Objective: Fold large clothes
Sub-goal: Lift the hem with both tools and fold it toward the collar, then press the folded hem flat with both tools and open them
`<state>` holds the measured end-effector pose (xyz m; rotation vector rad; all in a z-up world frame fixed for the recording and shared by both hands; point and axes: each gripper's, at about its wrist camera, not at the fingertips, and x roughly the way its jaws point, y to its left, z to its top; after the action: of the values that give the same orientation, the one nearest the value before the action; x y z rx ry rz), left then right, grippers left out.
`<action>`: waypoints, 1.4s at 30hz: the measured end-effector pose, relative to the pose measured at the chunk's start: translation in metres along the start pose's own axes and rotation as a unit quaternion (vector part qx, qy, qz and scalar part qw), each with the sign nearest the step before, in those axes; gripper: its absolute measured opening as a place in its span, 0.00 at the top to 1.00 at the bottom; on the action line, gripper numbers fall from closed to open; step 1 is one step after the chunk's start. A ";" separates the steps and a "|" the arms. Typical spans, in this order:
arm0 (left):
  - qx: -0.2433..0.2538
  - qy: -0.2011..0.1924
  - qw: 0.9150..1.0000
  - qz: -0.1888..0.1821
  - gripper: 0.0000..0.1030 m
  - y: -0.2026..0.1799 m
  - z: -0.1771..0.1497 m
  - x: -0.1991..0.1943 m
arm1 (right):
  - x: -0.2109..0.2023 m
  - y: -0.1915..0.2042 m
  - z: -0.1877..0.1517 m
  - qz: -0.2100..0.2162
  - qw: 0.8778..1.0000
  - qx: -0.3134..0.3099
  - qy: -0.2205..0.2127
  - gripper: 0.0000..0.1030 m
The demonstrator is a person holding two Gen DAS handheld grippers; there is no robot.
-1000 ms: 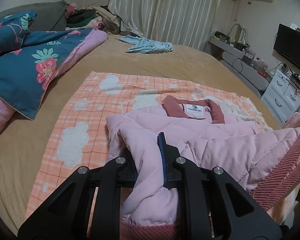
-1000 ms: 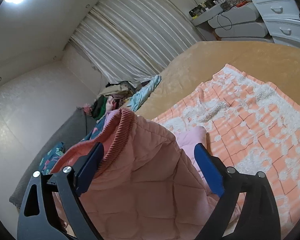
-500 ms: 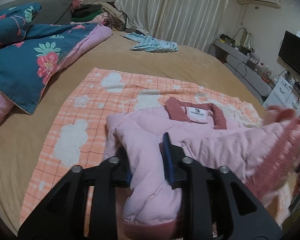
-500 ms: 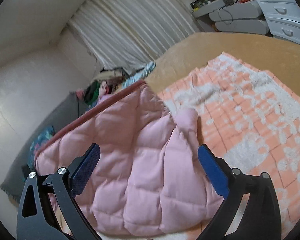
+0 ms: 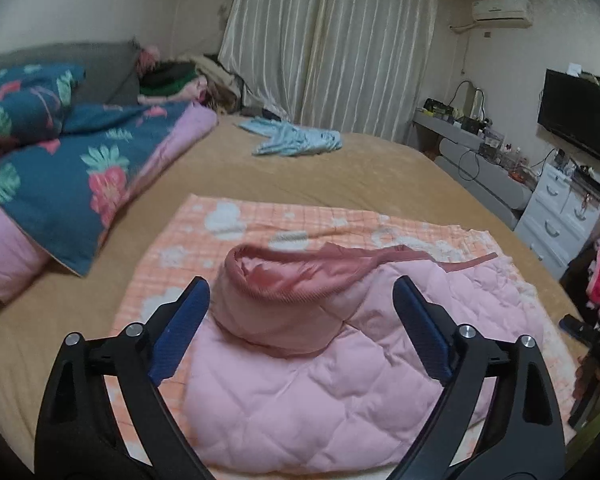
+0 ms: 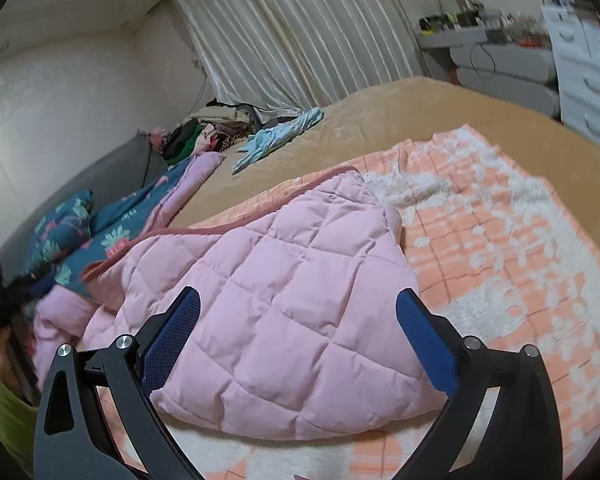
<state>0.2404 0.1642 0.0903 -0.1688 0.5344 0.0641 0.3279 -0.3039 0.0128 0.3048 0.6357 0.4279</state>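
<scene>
Left wrist view shows one pink jacket [image 5: 320,360] with its dark-pink lining upon one orange blanket [image 5: 236,216], left tool [image 5: 300,332] opening, gripping nothing; the right wrist view hides this lining, right tool [image 6: 298,336] spread wide, empty.

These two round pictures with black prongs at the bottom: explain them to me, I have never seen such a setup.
A person holds a two-finger clamp in each hand, each with a wide-angle camera looking along its fingers. One picture is from the left gripper, whose jaws are opening; the other is from the right gripper, jaws wide apart. Neither holds anything. Below them a pink quilted jacket, partly folded, lies on an orange checked blanket spread over a tan bed. A flowered quilt lies at the side.
</scene>
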 end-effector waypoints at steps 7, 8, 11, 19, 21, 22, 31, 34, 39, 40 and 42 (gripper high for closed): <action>0.002 0.048 0.998 0.048 0.11 0.027 -0.040 0.020 | -0.002 0.013 -0.006 -0.056 0.996 -0.063 0.012 0.05; -0.002 0.058 0.997 0.051 0.10 0.033 -0.047 0.025 | 0.000 0.013 -0.008 -0.065 0.995 -0.069 0.017 0.05; -0.020 0.089 0.994 0.054 0.09 0.053 -0.073 0.038 | 0.008 0.011 -0.012 -0.084 0.992 -0.086 0.032 0.05; -0.115 0.129 0.985 -0.006 0.09 0.091 -0.122 0.064 | 0.055 -0.011 -0.012 -0.145 0.980 -0.107 0.089 0.05; -0.121 0.130 0.984 -0.020 0.09 0.089 -0.126 0.068 | 0.067 -0.019 -0.011 -0.151 0.979 -0.097 0.100 0.05; -0.122 0.129 0.984 -0.026 0.09 0.087 -0.128 0.071 | 0.072 -0.021 -0.011 -0.153 0.978 -0.094 0.103 0.05; -0.050 0.106 0.993 -0.026 0.69 0.048 -0.123 0.078 | 0.087 -0.013 -0.029 -0.148 0.977 -0.121 0.094 0.57; -0.027 0.083 0.996 -0.019 0.79 0.041 -0.114 0.071 | 0.078 -0.005 -0.030 -0.164 0.976 -0.128 0.062 0.72; -0.008 0.048 0.999 -0.013 0.81 0.035 -0.089 0.068 | 0.065 0.003 -0.015 -0.174 0.977 -0.122 0.011 0.78; -0.008 0.045 0.999 -0.011 0.81 0.034 -0.085 0.071 | 0.064 0.003 -0.011 -0.175 0.977 -0.118 0.006 0.79; -0.012 0.044 0.999 -0.007 0.81 0.035 -0.076 0.079 | 0.066 0.003 -0.002 -0.181 0.977 -0.114 0.001 0.79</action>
<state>0.2671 0.1864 -0.0194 -0.1999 0.6198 0.0506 0.3734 -0.2694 -0.0208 -0.0323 0.6223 0.1481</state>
